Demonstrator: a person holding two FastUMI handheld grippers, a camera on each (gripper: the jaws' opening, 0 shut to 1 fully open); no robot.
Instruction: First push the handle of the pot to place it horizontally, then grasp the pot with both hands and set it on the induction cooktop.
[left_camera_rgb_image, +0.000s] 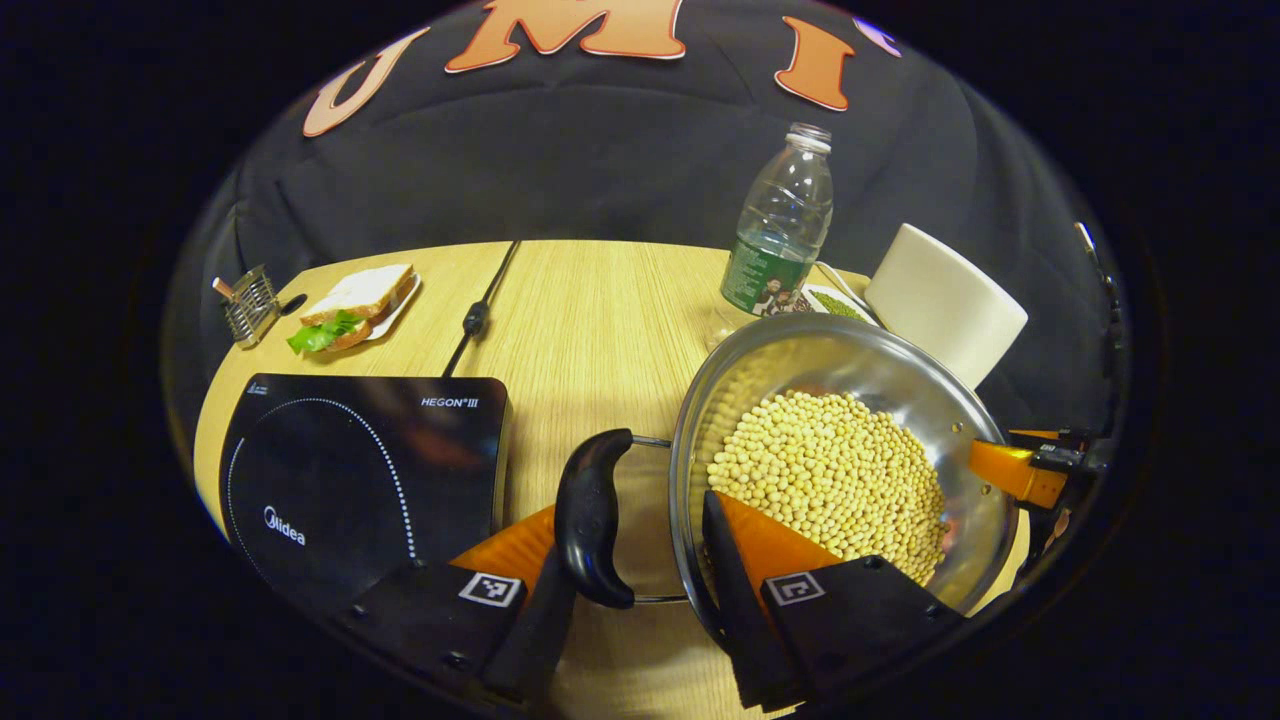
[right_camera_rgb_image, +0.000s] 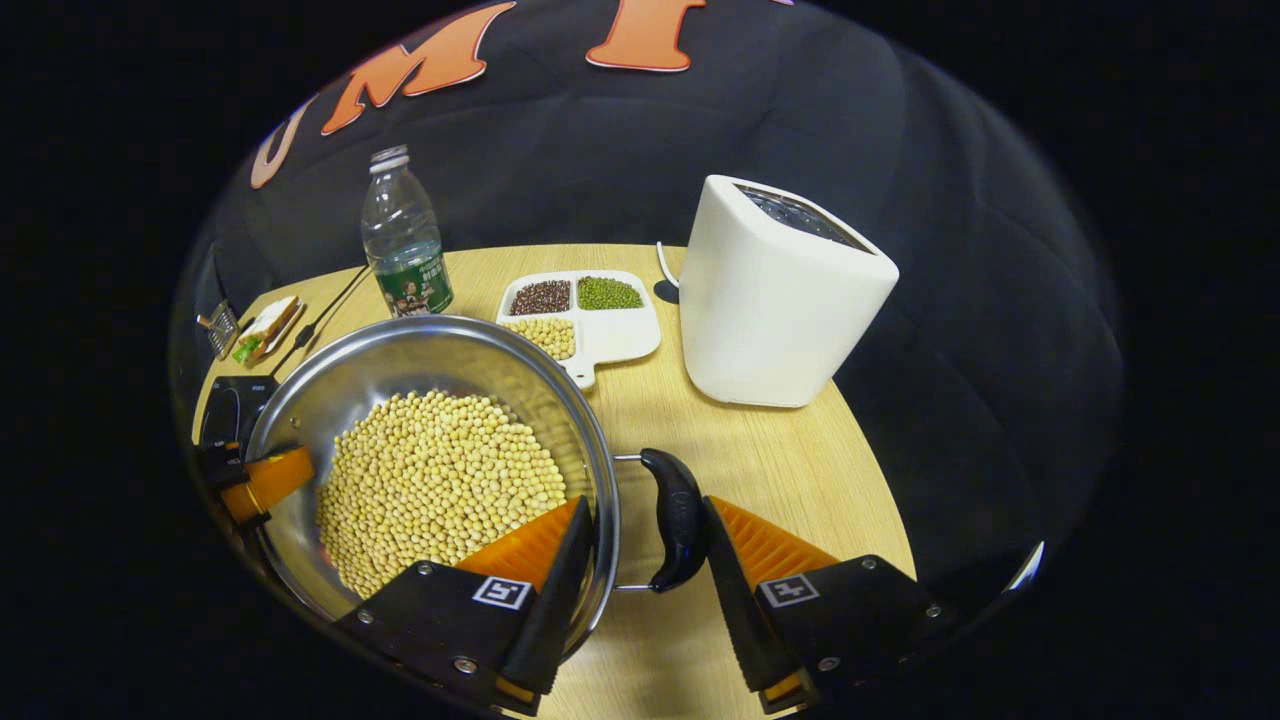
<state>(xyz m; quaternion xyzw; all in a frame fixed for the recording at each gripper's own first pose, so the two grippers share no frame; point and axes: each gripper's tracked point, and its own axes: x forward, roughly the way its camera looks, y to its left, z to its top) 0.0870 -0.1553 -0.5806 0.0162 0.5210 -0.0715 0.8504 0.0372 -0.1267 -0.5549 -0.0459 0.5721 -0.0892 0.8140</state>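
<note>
A steel pot (left_camera_rgb_image: 720, 400) full of soybeans (left_camera_rgb_image: 830, 470) fills the space between both grippers; its two black side handles lie level. My left gripper (left_camera_rgb_image: 630, 510) clamps the left handle (left_camera_rgb_image: 592, 515), with one finger outside the handle and the other inside the pot wall. My right gripper (right_camera_rgb_image: 648, 505) holds the opposite handle (right_camera_rgb_image: 675, 515) the same way, and its orange finger (left_camera_rgb_image: 1012, 470) shows at the pot's far rim. The black induction cooktop (left_camera_rgb_image: 360, 470) lies just left of the pot. Whether the pot rests on the table I cannot tell.
Behind the pot stand a clear water bottle (left_camera_rgb_image: 780, 235), a divided tray of beans (right_camera_rgb_image: 585, 310) and a tall white appliance (right_camera_rgb_image: 780, 300). A sandwich on a plate (left_camera_rgb_image: 355, 305) and a small metal rack (left_camera_rgb_image: 248, 303) sit beyond the cooktop, beside its cable (left_camera_rgb_image: 480, 310).
</note>
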